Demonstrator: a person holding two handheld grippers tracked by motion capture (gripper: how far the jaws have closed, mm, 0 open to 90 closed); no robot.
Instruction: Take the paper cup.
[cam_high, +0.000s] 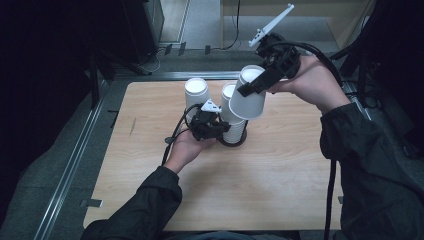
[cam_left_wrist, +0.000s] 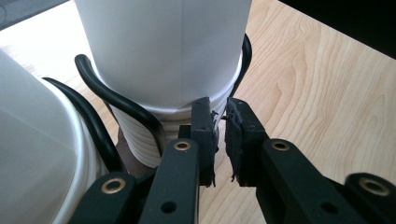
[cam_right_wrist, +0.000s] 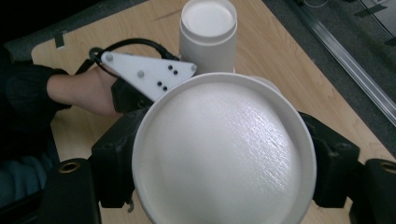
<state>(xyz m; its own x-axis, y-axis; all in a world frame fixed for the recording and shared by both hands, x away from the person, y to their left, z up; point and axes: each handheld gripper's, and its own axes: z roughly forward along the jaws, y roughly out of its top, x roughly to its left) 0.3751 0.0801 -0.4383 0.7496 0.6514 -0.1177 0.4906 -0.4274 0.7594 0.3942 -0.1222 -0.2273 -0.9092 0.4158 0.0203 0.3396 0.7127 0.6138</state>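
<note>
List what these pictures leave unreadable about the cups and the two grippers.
- Left gripper: jaws almost closed at the cup stack; the left gripper view cannot settle whether they pinch a rim.
- Number of cups in the stack: the wire holder and the frame edge hide the rest.
- Right gripper: its jaws' tips sit behind the lifted cup in the right gripper view.

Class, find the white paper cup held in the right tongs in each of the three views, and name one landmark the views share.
High view: lifted paper cup, upper centre, above the cup stack.
Left gripper view: I cannot tell it from the other cups there.
Right gripper view: lifted paper cup, upside down, centre, between the jaws.
Shared landmark: the wooden table.
</note>
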